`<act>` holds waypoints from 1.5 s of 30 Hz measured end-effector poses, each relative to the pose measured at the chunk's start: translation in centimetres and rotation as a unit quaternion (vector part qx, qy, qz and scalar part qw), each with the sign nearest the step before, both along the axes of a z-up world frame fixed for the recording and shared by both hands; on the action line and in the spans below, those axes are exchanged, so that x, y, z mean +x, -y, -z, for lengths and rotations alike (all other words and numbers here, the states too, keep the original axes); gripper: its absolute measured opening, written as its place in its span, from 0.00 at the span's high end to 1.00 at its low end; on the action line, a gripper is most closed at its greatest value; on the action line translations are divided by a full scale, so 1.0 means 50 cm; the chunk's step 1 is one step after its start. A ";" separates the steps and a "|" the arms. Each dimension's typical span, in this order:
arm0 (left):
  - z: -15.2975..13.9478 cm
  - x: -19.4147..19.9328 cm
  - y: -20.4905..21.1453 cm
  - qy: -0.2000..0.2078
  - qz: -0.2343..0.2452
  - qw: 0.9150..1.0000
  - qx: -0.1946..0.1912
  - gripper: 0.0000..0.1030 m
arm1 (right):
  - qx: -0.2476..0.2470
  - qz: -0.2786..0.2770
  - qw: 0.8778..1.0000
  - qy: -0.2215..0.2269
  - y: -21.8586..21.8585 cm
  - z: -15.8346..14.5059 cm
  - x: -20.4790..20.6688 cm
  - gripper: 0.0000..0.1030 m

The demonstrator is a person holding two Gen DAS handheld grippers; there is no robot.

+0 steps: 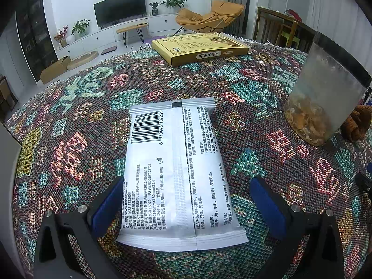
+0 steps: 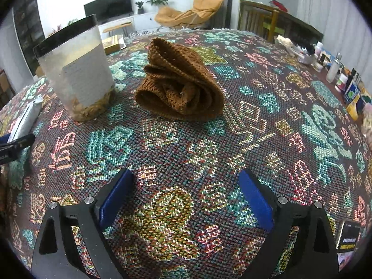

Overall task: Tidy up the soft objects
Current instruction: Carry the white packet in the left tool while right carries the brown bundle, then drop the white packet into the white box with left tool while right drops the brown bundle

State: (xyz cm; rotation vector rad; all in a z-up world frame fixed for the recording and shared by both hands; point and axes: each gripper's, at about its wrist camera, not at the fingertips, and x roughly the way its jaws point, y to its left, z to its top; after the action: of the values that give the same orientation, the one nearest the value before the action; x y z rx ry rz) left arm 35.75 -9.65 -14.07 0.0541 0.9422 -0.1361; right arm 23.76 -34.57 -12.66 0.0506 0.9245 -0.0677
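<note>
Your left hand-held gripper (image 1: 186, 200) stands wide, its blue pads either side of the white wipes packet (image 1: 176, 174), which lies flat on the worktop (image 1: 76, 107) with its barcode end pointing away from you. The left pad sits right at the packet's edge; the right pad stands clear of it, with patterned cloth showing between.

Your right hand-held gripper (image 2: 186, 197) is also wide and holds nothing, only bare cloth between its pads. Straight ahead of it, well apart, the brown knitted cloth (image 2: 180, 81) sits rolled and folded in a heap on the worktop (image 2: 267, 127), with open cloth all the way from the pads to it.

Just left of the knitted cloth stands a tall frosted jar (image 2: 79, 69) with a dark rim and some yellowish contents at the bottom; in the left view the same jar (image 1: 325, 93) rises to the right of the packet, and the knit peeks out from behind it at the frame's edge.

Beyond the packet a yellow box (image 1: 200, 48) lies near the far fringed edge of the worktop. Along the right edge in the right view you have a cluster of small bottles and boxes (image 2: 334, 69). A dark card or package (image 2: 348, 234) lies close beside the right finger
</note>
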 end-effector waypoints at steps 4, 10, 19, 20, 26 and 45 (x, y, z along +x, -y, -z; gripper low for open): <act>0.000 0.000 0.000 0.000 0.000 1.000 0.000 0.00 | 0.001 0.000 1.000 0.000 0.001 0.000 0.000 0.08; 0.000 0.000 0.000 0.000 0.000 1.000 0.000 0.00 | 0.000 0.000 1.000 0.000 0.000 0.001 0.000 0.08; 0.000 0.000 0.000 0.000 0.000 1.000 0.000 0.00 | 0.000 0.000 1.000 0.000 0.000 0.001 -0.003 0.07; 0.000 0.000 0.000 0.000 0.000 1.000 0.000 0.00 | 0.000 0.000 1.000 0.000 0.000 0.001 -0.003 0.07; 0.001 0.002 -0.001 -0.006 0.003 1.000 0.001 0.00 | 0.052 -0.050 0.997 -0.031 0.053 -0.043 0.064 0.09; -0.115 -0.045 -0.066 -0.028 -0.012 0.993 -0.113 0.36 | 0.085 -0.006 0.996 0.011 0.085 -0.198 0.167 0.42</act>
State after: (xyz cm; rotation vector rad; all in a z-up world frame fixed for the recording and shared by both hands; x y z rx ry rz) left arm 33.51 -6.33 -8.31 -0.1705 0.9788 -0.2225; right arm 32.11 -38.79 -2.77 0.2042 0.9073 0.0231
